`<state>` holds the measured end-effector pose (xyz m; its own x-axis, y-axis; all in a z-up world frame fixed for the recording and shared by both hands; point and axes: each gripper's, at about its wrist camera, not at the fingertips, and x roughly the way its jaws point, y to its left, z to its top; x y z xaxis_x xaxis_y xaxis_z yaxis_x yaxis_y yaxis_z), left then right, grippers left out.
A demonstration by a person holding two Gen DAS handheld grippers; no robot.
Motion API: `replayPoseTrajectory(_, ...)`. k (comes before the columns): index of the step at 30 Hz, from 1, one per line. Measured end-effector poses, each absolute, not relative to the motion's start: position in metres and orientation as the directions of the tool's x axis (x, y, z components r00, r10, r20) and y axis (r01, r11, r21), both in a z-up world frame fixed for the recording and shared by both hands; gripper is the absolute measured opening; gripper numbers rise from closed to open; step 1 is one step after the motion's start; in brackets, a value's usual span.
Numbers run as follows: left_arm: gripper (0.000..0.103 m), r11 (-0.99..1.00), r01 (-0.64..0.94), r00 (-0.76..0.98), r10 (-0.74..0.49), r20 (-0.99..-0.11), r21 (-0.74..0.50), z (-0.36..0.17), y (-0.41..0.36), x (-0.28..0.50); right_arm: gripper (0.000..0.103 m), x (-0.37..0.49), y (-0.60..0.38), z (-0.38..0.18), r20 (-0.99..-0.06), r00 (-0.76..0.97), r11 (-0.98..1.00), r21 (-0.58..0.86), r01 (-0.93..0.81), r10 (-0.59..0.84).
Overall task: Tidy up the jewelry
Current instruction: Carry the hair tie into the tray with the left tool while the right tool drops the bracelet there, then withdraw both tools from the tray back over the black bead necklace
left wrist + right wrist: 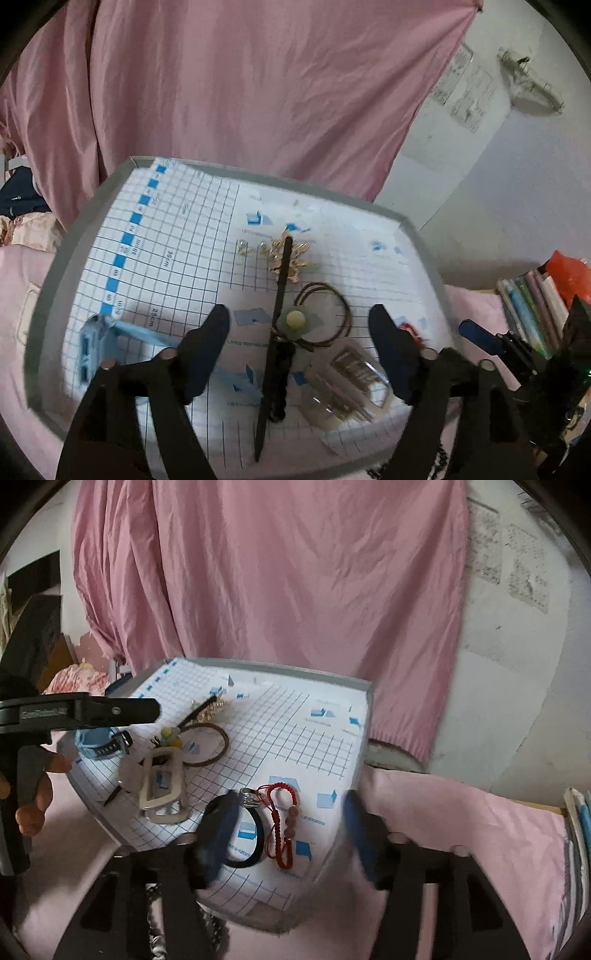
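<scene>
From the left wrist, the left gripper (299,347) hung open and empty over the black hair stick (275,332), hair tie (332,314) at two o'clock. From the right wrist, the right gripper (288,834) gaped over the red bracelet (284,823); jewelry lay scattered on the tray (365,701), seemingly unsorted.

A pink curtain (240,92) hangs behind; books (532,306) stand at the right, by a white wall (517,192).

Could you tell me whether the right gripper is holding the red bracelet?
No, the right gripper is open and empty, and the red bracelet lies flat on the gridded tray between its fingers.
</scene>
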<state>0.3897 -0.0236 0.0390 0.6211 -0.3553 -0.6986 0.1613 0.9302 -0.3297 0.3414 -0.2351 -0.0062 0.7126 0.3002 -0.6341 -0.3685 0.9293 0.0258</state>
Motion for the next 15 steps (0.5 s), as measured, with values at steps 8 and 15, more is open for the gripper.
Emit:
replayPoseTrajectory(8,0.091,0.942,0.198,0.773,-0.319,-0.548,-0.270,0.077,-0.019,0.313,0.099,0.282,-0.254,0.018,-0.534,0.769,0.921,0.053,-0.386,0.353)
replayPoseTrajectory(15,0.092,0.937,0.192,0.818,-0.317,-0.480,-0.291,0.078,-0.015,0.250,0.103,0.225,-0.265,0.030,-0.460,0.809,0.923,0.072,-0.377,0.366)
